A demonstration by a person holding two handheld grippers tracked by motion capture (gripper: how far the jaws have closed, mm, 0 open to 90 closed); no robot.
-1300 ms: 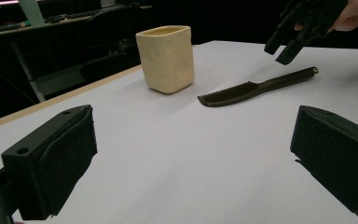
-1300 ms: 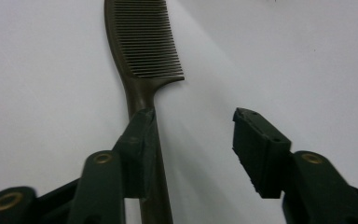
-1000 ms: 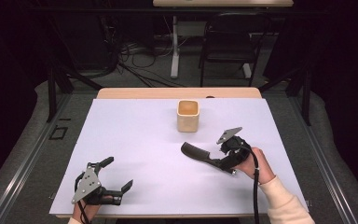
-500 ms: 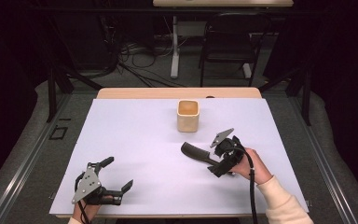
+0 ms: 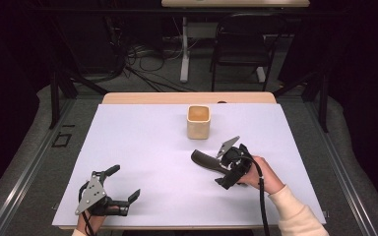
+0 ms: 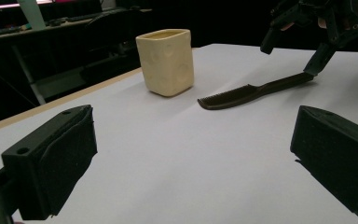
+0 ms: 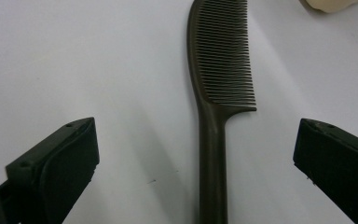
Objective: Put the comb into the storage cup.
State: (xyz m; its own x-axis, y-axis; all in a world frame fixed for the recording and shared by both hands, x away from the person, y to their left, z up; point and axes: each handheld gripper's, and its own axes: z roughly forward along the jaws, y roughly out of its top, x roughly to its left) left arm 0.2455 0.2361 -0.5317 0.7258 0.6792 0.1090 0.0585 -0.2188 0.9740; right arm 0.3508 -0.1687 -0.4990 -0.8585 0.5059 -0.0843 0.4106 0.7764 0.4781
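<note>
a dark brown plastic comb (image 7: pixel 216 93) is seen lying flat on the white table (image 5: pixel 142 147), its long slim handle running into a curved back with a row of fine, even teeth. it lies right of centre on the near half of the table, teeth end pointing left. just beyond it, a cream cup (image 5: pixel 198 121) with squared, rounded-corner walls and a matte, faintly dimpled surface stands upright; its inside is seen from above as a darker tan, and no contents can be made out. comb and cup are near each other but apart.

the right gripper (image 5: pixel 226 169) is held over the comb's handle end, angled down toward the table, a cream sleeve (image 5: pixel 295 216) behind the hand. its jaws have just been opening and now stand wide, the handle lying between the black, rubbery pads without being pressed; nothing is gripped. in the left gripper view one jaw tip appears right at the handle's end.

the left gripper (image 5: pixel 123 189) is held low over the near left corner, level, jaws spread wide and pointed right, with nothing between them.
</note>
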